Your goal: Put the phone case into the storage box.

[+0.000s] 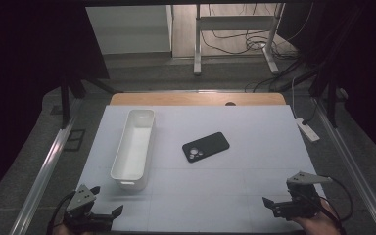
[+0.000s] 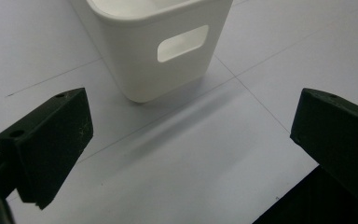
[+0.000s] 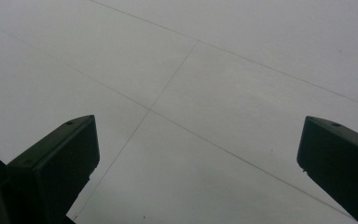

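Holding both tools low at the near edge of the white mat (image 1: 254, 161), you have the left gripper (image 1: 108, 200) spread wide just short of the white bin (image 1: 133, 149) and the right gripper (image 1: 274, 204) wide over bare mat, well apart from the black phone (image 1: 205, 146)

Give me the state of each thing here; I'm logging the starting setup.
White bin: upright, empty, on the table.
Black phone: flat, camera side up, outside the bin.
Left tool: open, holding nothing.
Right tool: open, holding nothing.
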Motion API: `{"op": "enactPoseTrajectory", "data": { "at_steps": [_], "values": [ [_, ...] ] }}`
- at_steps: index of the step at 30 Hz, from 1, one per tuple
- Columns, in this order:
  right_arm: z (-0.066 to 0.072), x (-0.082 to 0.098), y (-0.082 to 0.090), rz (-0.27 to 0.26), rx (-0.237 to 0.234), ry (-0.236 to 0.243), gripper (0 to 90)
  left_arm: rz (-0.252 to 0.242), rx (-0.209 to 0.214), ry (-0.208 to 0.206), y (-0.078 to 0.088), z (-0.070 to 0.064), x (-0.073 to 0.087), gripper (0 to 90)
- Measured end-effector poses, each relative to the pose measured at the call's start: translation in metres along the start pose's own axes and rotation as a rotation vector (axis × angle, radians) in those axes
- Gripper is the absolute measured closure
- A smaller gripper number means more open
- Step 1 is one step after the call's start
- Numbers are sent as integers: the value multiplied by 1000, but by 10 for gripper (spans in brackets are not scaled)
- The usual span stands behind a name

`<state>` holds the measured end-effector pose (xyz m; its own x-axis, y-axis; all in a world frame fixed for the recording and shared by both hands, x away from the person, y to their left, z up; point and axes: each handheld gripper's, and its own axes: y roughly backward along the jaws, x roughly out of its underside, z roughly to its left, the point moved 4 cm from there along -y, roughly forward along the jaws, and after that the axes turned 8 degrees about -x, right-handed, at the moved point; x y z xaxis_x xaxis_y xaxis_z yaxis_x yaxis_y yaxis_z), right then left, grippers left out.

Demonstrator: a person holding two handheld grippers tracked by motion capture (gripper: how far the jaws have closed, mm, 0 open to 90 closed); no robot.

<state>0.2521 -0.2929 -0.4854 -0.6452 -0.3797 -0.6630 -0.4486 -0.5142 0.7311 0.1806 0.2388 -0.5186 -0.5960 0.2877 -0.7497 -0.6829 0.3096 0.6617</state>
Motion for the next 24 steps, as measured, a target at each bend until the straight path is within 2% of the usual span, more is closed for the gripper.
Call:
{"op": "enactPoseTrajectory", "data": {
  "at_steps": [12, 16, 24],
  "values": [
    [-6, -17, -11, 26, -1, 32, 0, 0, 3, -1, 0, 0, 0, 0],
    [-6, -22, -16, 41, -12, 50, 0, 0, 5, 0, 0, 0, 0, 0],
    [-8, -30, -27, 50, -34, 57, 0, -1, 7, 0, 0, 0, 0, 0]
  ]
}}
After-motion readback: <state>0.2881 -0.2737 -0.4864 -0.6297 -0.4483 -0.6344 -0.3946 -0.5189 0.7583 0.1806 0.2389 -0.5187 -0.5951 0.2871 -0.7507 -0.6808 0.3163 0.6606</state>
